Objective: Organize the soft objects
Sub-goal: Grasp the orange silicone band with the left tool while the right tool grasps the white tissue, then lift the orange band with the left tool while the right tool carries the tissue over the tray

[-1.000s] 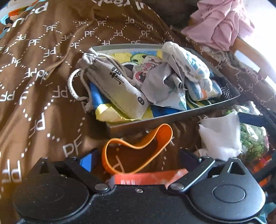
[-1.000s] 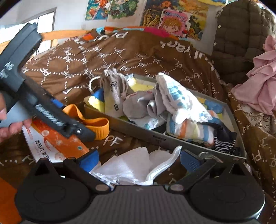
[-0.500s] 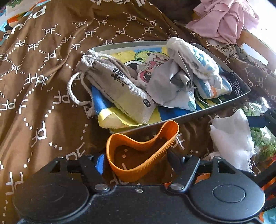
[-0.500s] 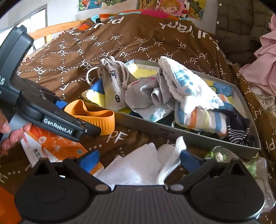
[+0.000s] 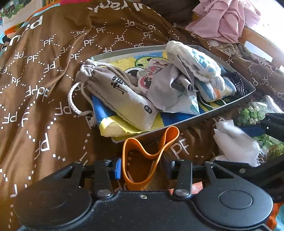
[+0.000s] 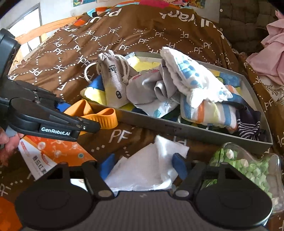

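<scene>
Orange band [image 5: 142,160] in left gripper [image 5: 142,168]

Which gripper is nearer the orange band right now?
Left. The left gripper has its fingers around the orange band; the right gripper sits off to the side, over the white cloth.

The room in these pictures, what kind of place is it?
Probably a bedroom: a brown bedspread covers a bed, cartoon posters hang on the wall, and pink clothes lie heaped nearby.
</scene>
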